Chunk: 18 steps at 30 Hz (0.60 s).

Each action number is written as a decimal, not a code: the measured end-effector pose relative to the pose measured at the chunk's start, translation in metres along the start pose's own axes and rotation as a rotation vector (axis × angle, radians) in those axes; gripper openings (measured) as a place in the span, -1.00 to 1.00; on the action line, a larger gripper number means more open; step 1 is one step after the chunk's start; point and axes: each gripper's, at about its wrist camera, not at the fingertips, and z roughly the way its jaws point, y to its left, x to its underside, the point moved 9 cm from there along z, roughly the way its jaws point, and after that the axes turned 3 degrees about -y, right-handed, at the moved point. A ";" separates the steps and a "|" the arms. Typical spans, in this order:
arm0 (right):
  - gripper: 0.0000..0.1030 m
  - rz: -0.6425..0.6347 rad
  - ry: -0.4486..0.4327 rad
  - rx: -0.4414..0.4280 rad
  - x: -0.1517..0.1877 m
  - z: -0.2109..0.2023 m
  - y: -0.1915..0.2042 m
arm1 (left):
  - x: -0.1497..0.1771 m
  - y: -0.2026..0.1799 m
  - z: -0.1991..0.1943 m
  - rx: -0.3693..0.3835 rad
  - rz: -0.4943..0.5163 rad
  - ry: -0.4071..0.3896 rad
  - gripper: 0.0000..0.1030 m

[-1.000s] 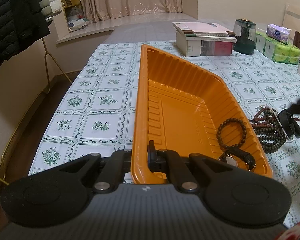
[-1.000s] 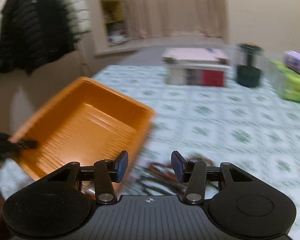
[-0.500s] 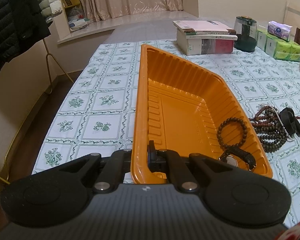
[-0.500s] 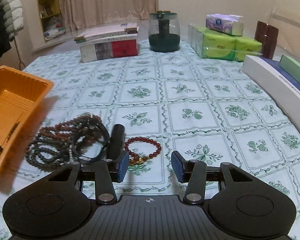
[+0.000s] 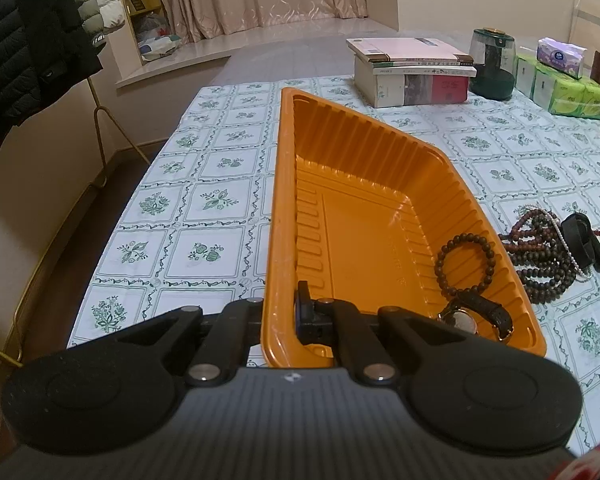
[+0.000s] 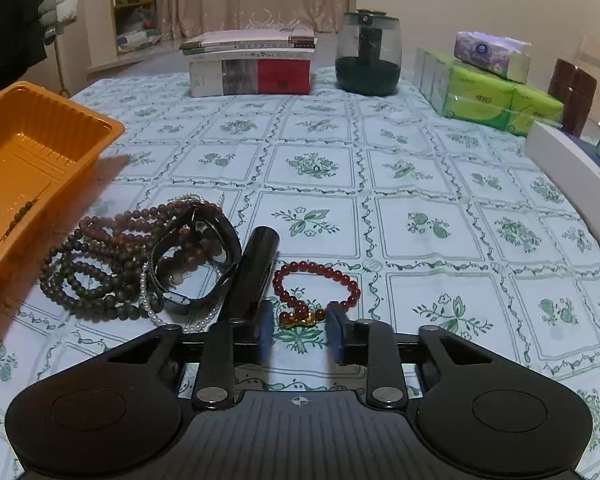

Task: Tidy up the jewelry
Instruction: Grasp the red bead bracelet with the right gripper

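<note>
The red bracelet (image 6: 314, 294) lies on the tablecloth (image 6: 420, 184), just in front of the right gripper (image 6: 300, 330). Its gold charm end sits between the two blue pads (image 6: 265, 330), which are closing on it but do not yet press it. Half a second ago the pads stood wider and the bracelet lay ahead of them; now the gripper is lower and nearer, so the bracelet fills the gap. A black tube (image 6: 256, 272) lies touching the left pad's side, and beside it is a pile of dark beads (image 6: 100, 264) with a black band (image 6: 196, 256) and a pearl string on top.

The tray (image 5: 284, 216) is in the same place as before. The left gripper (image 5: 284, 320) is clamped on its near rim, one finger outside the wall and one inside, pointing down at a slant. Inside the tray, a brown bead bracelet (image 5: 466, 264) and a watch (image 5: 476, 316) lie in the near right corner.
</note>
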 end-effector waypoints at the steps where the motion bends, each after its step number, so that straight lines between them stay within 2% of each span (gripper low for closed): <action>1: -0.63 -0.005 0.001 -0.002 0.000 -0.001 0.000 | 0.000 0.000 0.000 -0.001 0.001 0.000 -0.94; 3: -0.69 -0.023 -0.001 0.005 0.001 -0.003 0.000 | 0.000 0.000 0.000 -0.003 0.003 0.001 -0.94; 4: -0.92 -0.034 -0.003 0.011 0.001 -0.006 0.000 | 0.000 0.000 0.000 -0.002 0.002 0.001 -0.94; 12: -0.92 -0.073 -0.050 0.057 -0.009 -0.030 -0.007 | 0.000 -0.001 0.001 -0.001 0.001 -0.001 -0.94; 18: -0.92 -0.077 -0.086 0.057 -0.025 -0.050 -0.011 | 0.001 0.001 0.002 0.004 -0.006 -0.001 -0.94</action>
